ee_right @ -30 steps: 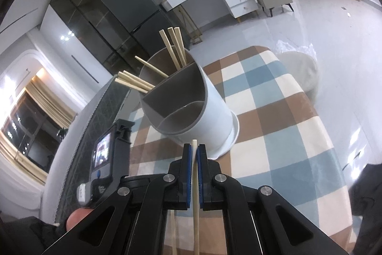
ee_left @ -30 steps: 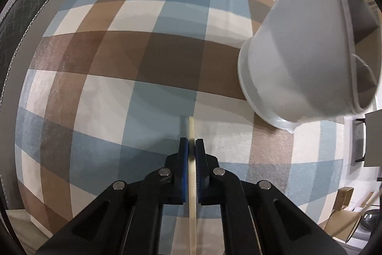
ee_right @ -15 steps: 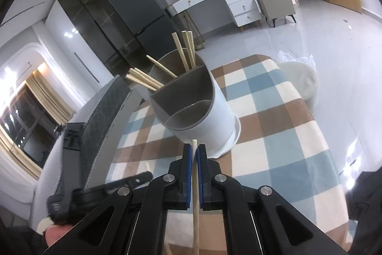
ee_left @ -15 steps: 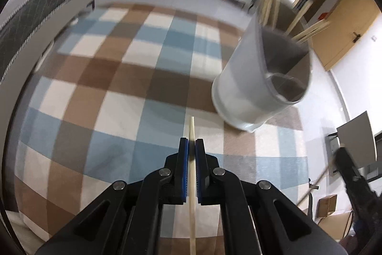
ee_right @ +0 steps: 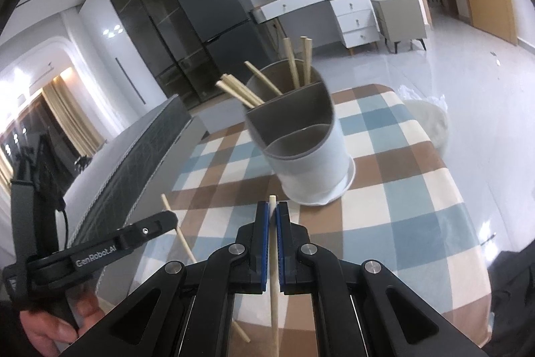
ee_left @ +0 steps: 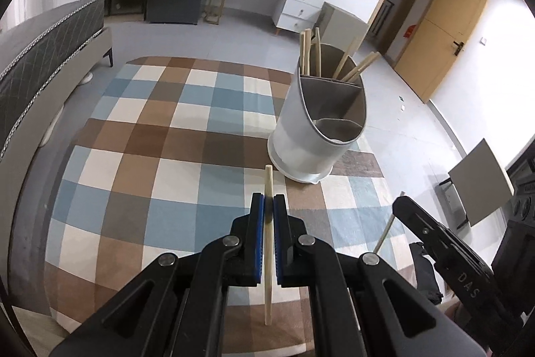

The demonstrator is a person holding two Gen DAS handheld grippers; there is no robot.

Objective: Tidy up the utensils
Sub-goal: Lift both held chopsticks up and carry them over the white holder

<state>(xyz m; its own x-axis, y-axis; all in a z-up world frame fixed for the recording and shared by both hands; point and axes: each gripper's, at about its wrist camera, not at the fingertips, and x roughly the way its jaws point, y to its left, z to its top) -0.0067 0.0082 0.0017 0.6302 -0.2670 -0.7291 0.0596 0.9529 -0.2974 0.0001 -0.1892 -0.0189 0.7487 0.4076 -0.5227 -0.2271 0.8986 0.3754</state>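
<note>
Left tongs: clamped on one chopstick, short of the holder.
Right tongs: clamped on a second chopstick.
Holder: upright on checked worktop; rear compartment holds sticks.
Technique: lift tip above rim, align steeply, release only inside rear compartment.

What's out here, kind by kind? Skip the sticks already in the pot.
Black two-finger tools: 2, left and right
Pale wooden chopsticks, one clamped in each tool: 2
White divided utensil pot: 1
Total: 5
</note>
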